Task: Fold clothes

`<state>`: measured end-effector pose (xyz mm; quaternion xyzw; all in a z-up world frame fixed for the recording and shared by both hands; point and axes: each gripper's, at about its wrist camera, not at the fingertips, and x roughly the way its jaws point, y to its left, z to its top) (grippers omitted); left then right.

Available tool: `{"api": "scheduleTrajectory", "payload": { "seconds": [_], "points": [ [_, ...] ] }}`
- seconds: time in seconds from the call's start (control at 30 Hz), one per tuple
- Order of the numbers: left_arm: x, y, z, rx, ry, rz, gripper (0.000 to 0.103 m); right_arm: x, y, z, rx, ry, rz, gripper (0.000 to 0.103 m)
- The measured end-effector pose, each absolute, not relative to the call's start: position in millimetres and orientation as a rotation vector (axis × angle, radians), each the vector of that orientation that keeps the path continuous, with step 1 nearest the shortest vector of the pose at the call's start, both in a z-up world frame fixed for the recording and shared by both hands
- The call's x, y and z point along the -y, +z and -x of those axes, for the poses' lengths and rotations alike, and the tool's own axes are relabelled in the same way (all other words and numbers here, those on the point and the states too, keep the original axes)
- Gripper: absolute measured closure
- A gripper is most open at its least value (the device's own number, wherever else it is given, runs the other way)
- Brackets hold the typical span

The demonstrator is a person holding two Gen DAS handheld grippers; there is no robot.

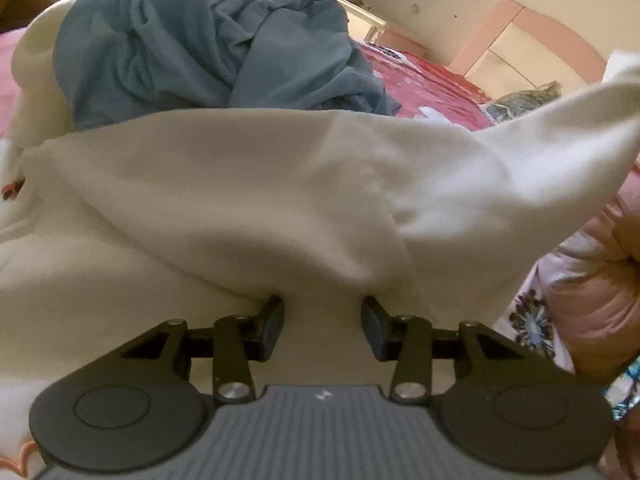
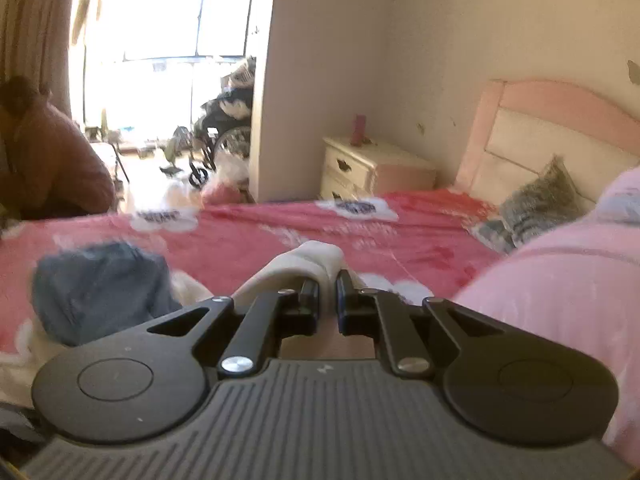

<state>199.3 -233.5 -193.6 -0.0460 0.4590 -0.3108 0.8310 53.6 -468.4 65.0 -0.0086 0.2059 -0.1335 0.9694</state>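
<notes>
A white garment [image 1: 240, 184] lies spread on the bed and fills the left wrist view. My left gripper [image 1: 322, 312] points down into it with its fingers well apart. A fold of the cloth drapes over both tips and hides whether they pinch it. One end of the white garment [image 2: 312, 258] rises to the right, where my right gripper [image 2: 326, 292] is shut on it above the bed. A crumpled blue garment [image 1: 200, 40] sits on the far part of the white one, and the blue garment [image 2: 100, 280] shows low on the left in the right wrist view.
The bed has a red flowered cover [image 2: 280, 232], a pink headboard [image 2: 560, 120] and a grey pillow [image 2: 540, 200]. A white nightstand [image 2: 368, 168] stands beside it. A person in brown [image 2: 48, 160] sits at the far left. A pink sleeve [image 2: 560, 300] is at the right.
</notes>
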Motion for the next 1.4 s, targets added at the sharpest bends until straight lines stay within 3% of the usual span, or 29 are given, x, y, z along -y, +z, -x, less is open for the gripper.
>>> {"api": "scheduleTrajectory", "payload": {
  "seconds": [0.2,0.5,0.63,0.7,0.77,0.87,1.0,1.13,1.4],
  "points": [
    [210,-176,-187,-0.948,-0.677,0.090,0.059,442,90,-43,-0.423,-0.114,-0.067,0.096],
    [87,-119,-119,-0.952,-0.605,0.153,0.058,348,102,23,-0.597,0.338,-0.068,0.095],
    [48,-109,-78,-0.966,-0.604,0.154,0.056,303,50,48,-0.849,0.518,-0.007,0.089],
    [43,-108,-61,-0.975,-0.611,0.142,0.056,280,-2,57,-1.063,0.602,0.012,0.080],
    [40,-112,-45,-0.989,-0.630,0.139,0.055,261,-56,68,-1.275,0.654,0.037,0.079],
    [44,-126,-28,-1.039,-0.666,0.129,0.055,258,-88,85,-1.397,0.651,0.075,0.079],
    [54,-146,-15,-1.092,-0.701,0.132,0.054,293,-65,95,-1.373,0.647,-0.051,0.070],
    [71,-166,-10,-1.130,-0.721,0.120,0.054,335,-47,88,-1.231,0.536,-0.250,0.064],
    [80,-171,20,-1.137,-0.849,0.069,0.055,326,-100,53,-1.226,0.456,-0.381,0.064]
  ]
}}
